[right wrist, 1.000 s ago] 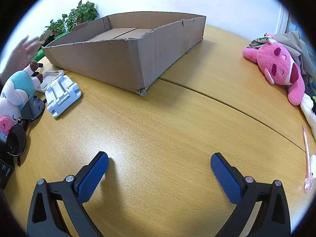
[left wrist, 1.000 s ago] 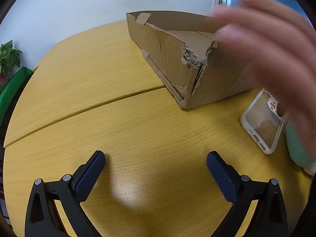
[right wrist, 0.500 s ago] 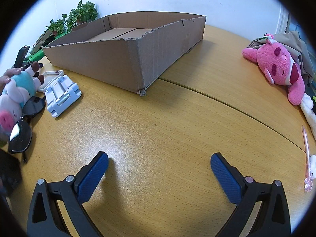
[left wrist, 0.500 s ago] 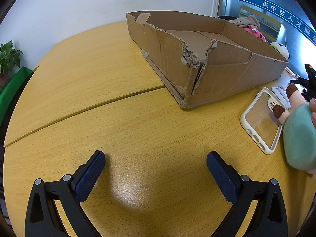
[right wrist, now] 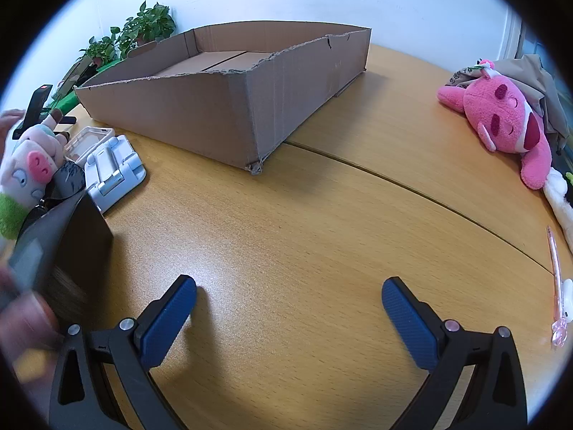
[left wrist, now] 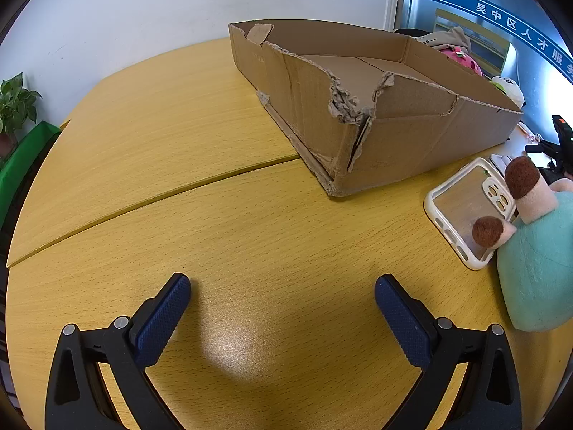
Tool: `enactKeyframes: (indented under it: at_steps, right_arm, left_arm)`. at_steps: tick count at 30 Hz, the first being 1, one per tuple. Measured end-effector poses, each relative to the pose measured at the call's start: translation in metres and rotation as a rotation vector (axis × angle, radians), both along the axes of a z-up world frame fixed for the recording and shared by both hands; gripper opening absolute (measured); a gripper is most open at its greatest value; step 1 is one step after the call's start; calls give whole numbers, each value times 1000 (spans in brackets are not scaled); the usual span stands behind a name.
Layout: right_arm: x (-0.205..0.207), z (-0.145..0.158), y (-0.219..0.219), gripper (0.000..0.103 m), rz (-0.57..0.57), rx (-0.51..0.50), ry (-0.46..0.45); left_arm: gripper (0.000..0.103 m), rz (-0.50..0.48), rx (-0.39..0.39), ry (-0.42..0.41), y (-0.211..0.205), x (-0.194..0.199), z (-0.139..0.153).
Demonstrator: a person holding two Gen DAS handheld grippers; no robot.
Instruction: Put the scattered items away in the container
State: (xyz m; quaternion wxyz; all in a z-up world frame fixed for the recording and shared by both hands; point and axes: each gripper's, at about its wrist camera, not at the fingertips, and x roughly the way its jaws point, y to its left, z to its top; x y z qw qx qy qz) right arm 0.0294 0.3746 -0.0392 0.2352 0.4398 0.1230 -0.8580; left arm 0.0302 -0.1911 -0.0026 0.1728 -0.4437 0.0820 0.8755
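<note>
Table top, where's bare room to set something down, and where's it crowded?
Bare wood lies between the right gripper and the cardboard box, and left of the box ahead of the left gripper. Crowded: phone case, white stand, sunglasses, cow plush. Pink plush, pen line the right edge.

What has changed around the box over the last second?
A bare hand that swept in front of the cardboard box has pulled out of the left wrist view. The cow plush was turned upright, and a dark box now stands in front of the sunglasses. Both grippers stayed put, jaws open, empty.
</note>
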Motion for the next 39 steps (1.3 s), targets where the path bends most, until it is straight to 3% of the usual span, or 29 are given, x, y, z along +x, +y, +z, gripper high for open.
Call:
enactKeyframes:
  at_steps: [17,20,24,26,33,36,39]
  right_arm:
    - [-1,0,1,103,3,0,0]
    - [-7,-2,-4,103,-61,4,3]
    - [8,-3,-17,103,-45,3,2]
    - [17,-3,-18,103,-40,1,2]
    - [28,-3,-16,103,-152,-1,4]
    - [31,4,-15,102,-237,3,39]
    - [44,34,-17,102,-327,-29,98]
  left_arm:
    - [103,4,0,0,-3,3,2]
    - [103,29,-7,5,-3,5,3]
    - [103,77,-4,6,-1,19,-18]
    - [103,70,-3,6,12,46,-28]
    - [103,90,-2,7,47,77,-30]
    - [103,194,9,-1,47,81,-28]
    - [103,256,74,46,48,95,-6]
